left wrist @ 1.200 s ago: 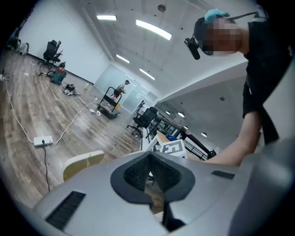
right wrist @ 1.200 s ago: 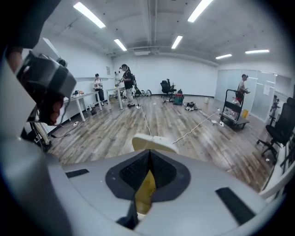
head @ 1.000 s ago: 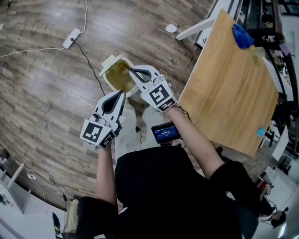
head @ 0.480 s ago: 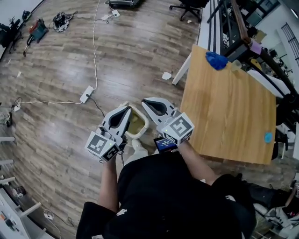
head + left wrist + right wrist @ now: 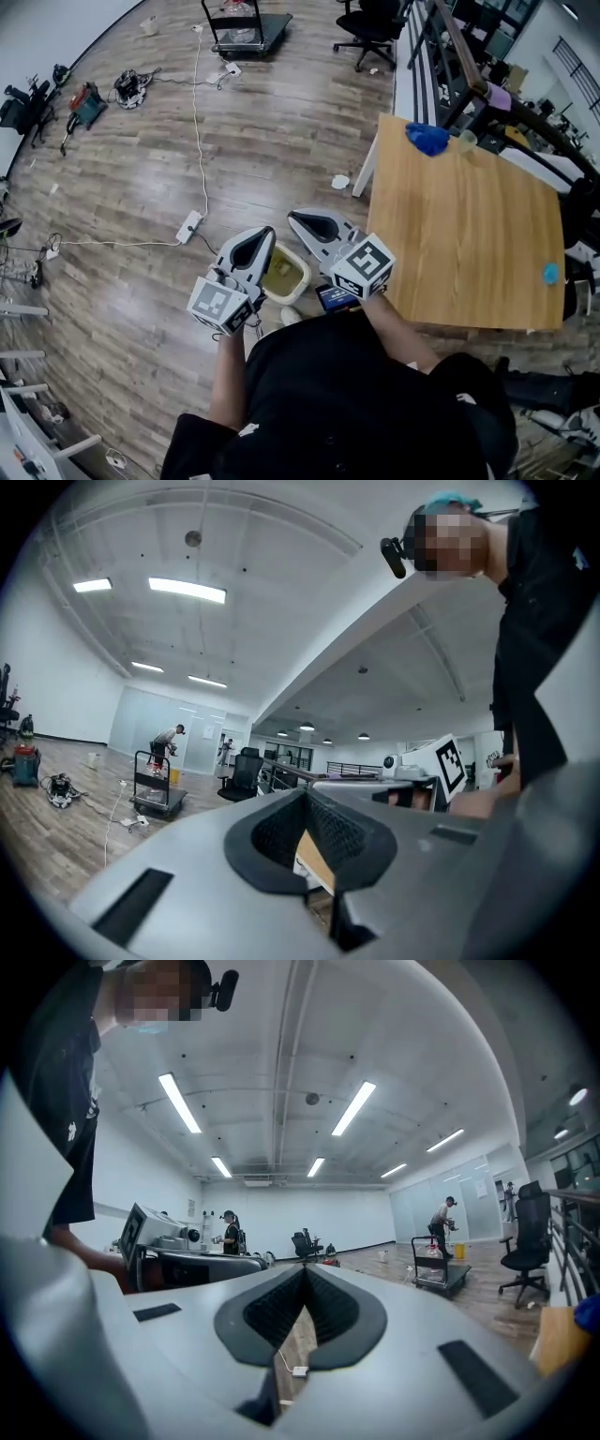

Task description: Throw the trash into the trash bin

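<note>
Two clenched, empty tools, left tool (image 5: pixel 265 231) and right tool (image 5: pixel 292 217), beside the trash bin (image 5: pixel 298 273); the white scrap (image 5: pixel 340 181) farther off looks light and soft, so pinch its middle.

My head camera sits high and looks steeply down past the left gripper (image 5: pixel 264 234) and right gripper (image 5: pixel 295 217) to the floor (image 5: pixel 122 187), with the wooden table (image 5: pixel 469 234) at the right. Each gripper camera rides close behind its own jaws and faces level across the room (ceiling lights (image 5: pixel 178 1101) fill the upper half). Each catches the other gripper at its edge, and all three views share the far trolley (image 5: pixel 246 26).
</note>
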Available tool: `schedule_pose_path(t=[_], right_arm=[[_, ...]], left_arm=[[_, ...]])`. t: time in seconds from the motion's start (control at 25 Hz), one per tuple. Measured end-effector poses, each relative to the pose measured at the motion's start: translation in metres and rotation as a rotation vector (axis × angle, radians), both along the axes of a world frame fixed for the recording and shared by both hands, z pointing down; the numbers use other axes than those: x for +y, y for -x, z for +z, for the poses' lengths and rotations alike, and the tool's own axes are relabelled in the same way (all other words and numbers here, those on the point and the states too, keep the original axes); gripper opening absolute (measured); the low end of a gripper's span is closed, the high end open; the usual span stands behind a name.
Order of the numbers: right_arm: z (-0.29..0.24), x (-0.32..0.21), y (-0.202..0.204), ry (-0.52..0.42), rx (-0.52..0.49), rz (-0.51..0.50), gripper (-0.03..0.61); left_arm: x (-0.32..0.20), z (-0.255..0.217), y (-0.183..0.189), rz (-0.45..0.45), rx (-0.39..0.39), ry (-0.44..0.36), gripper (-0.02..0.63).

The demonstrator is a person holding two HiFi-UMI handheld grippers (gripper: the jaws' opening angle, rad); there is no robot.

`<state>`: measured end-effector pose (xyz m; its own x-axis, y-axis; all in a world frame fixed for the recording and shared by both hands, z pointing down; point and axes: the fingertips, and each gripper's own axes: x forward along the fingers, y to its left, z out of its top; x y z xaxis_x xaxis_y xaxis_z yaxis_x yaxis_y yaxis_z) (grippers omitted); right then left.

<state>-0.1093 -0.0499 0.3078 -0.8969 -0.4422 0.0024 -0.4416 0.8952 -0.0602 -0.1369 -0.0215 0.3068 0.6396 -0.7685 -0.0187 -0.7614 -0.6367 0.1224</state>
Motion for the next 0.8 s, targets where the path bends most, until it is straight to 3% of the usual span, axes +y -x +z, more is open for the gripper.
schedule_pose_path(t=[0.28,0.8], right_arm=[[-0.0107,-0.0011,0.0002,-0.006,-0.035,0.000,-0.003],[-0.0084,0.0011,-0.0017,0.014,-0.023,0.016,-0.003]], left_arm=[[-0.0025,-0.0006,-0.0012,-0.008,-0.052,-0.013,-0.003],[0.0035,0.0015,0.0026,-0.038,-0.021,-0.005,-0.003]])
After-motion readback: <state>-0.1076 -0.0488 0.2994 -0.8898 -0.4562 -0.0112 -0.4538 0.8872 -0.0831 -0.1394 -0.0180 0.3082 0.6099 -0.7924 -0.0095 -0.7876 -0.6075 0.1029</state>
